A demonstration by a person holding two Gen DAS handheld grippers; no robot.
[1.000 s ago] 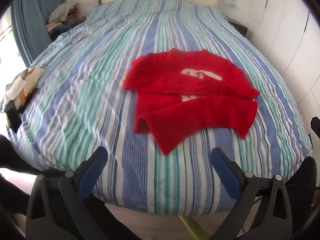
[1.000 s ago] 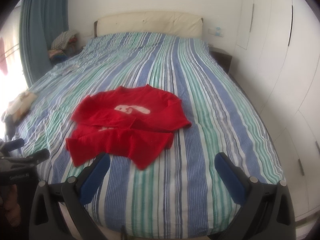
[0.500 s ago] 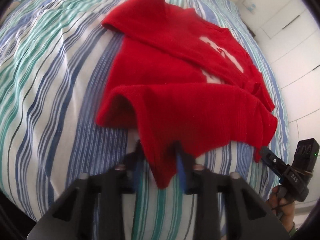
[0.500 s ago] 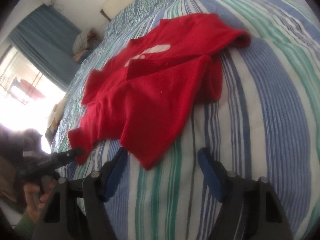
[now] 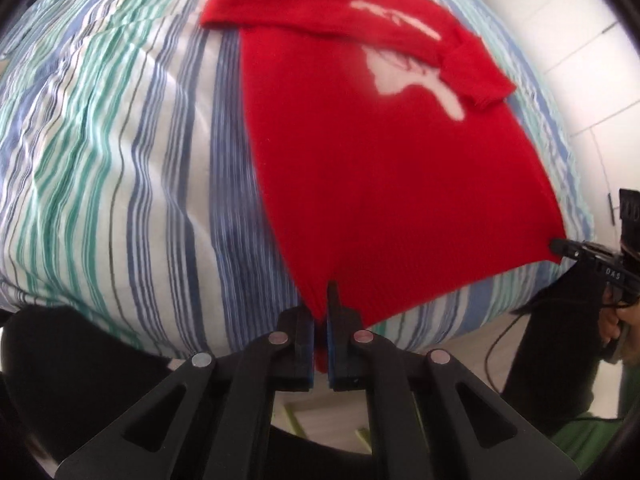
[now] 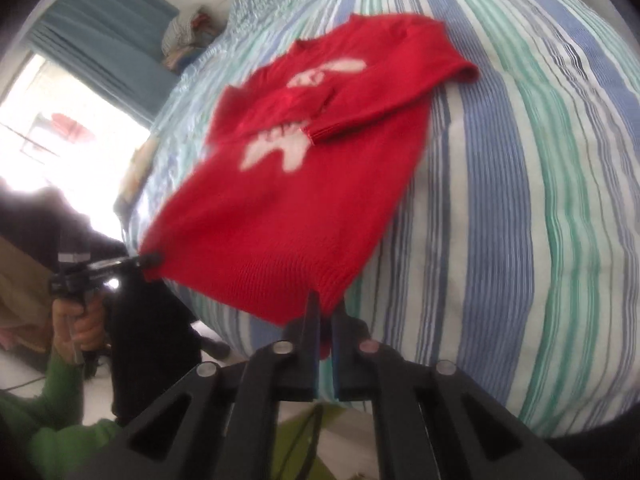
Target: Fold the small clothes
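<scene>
A red knitted sweater [image 5: 392, 168] with a white figure on its chest lies on the striped bed cover [image 5: 120, 152], both sleeves folded across the front. My left gripper [image 5: 320, 312] has its jaws closing tight on the hem's left corner, and the pads pinch the knit. My right gripper [image 6: 325, 312] is closing the same way on the hem's right corner. Each view also shows the other gripper at the far corner: the right gripper [image 5: 560, 246] and the left gripper [image 6: 150, 260]. The hem is stretched between them at the bed's near edge.
The bed cover [image 6: 520, 160] fills most of both views. A blue curtain [image 6: 104, 40] and a bright window stand to the left, with a pile of clothes [image 6: 188, 36] beside them. White cupboard doors [image 5: 592, 92] are to the right. A hand and green sleeve [image 6: 60, 360] hold the left gripper.
Both grippers dropped to the bed's near edge and went from wide open to shut on the hem corners. The sweater's doubled-over lower half now lies pulled out flat toward me.
</scene>
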